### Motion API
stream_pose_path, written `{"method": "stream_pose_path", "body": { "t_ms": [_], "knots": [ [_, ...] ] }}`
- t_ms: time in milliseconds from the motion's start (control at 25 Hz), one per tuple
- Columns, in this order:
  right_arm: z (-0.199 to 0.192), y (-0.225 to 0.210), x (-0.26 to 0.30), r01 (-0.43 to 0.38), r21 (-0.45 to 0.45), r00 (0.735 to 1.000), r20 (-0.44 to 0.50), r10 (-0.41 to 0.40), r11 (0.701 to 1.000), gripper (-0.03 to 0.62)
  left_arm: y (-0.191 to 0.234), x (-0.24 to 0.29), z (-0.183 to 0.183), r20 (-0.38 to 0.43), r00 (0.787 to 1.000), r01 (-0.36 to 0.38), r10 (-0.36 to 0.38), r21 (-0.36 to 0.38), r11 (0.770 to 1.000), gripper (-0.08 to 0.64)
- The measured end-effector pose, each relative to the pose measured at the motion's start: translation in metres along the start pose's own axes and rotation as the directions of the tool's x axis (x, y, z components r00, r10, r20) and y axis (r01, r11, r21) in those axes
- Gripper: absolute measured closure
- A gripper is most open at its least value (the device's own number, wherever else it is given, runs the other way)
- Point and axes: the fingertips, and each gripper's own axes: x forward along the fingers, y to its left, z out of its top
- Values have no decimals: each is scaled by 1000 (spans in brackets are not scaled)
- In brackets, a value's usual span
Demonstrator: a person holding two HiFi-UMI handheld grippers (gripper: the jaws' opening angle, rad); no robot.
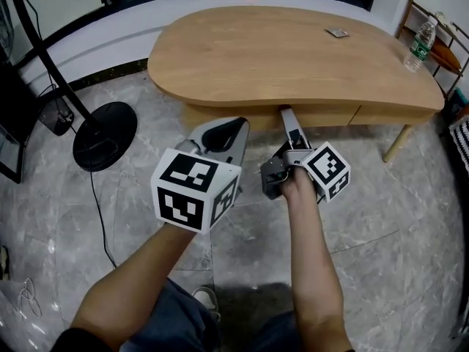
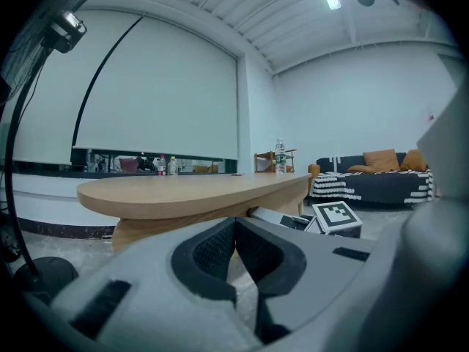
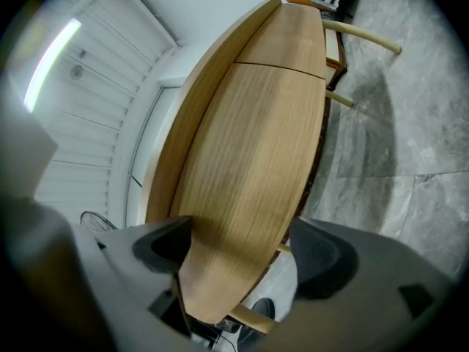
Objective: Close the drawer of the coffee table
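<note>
The light wooden coffee table (image 1: 293,50) stands ahead of me. Its drawer front (image 1: 315,116) runs under the top and looks about level with the panel beside it. My right gripper (image 1: 286,113) is turned on its side with its tips at that front. In the right gripper view the drawer front (image 3: 249,167) fills the gap ahead of the open right gripper (image 3: 238,229), with a seam (image 3: 278,64) further along. My left gripper (image 1: 240,127) hangs back from the table's front, to the left. Its pads meet, so the left gripper (image 2: 235,222) is shut on nothing.
A black fan stand base (image 1: 105,134) with its cable sits on the marble floor at the left. A water bottle (image 1: 419,46) stands on a rack at the right, near a table leg (image 1: 398,141). A small flat item (image 1: 337,32) lies on the tabletop. A striped sofa (image 2: 374,178) is beyond.
</note>
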Motion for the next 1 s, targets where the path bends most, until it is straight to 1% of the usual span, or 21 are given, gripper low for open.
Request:
{"method": "stream_pose_path", "body": {
  "t_ms": [320,440,520,640,680,800,880,920,960,1000],
  "knots": [
    [1,0,2,-10,-10,1000,5,10,1000,167,4,2,0,7,1000,-2,2,19,1000,558],
    [-1,0,1,3,-9,1000,-6,-3,1000,174,8,0,1,10,1000,-10,10,12,1000,558],
    [0,0,0,21,-26,1000,-20,-22,999,188,7,0,3,13,1000,-9,9,5,1000,558],
    [-3,-1,-4,52,-69,997,-48,-56,996,238,5,-4,15,37,999,-16,17,-15,1000,558],
    [-6,1,-7,55,-74,996,-60,-59,996,243,4,-6,18,42,999,-21,22,-17,1000,558],
    [-8,12,-19,62,-83,994,-88,-69,995,256,-4,-14,24,38,999,-35,34,9,999,558],
    [-1,25,-27,68,-110,992,-102,-79,992,269,-7,-18,35,30,999,-34,34,13,999,558],
    [3,33,-30,69,-129,991,-109,-84,989,285,-8,-20,45,26,999,-30,29,19,999,558],
    [7,42,-35,73,-146,989,-117,-91,987,320,-9,-23,55,20,999,-26,25,33,999,558],
    [11,50,-41,81,-161,986,-129,-102,984,335,-10,-26,67,13,1000,-24,23,45,999,558]
  ]
}}
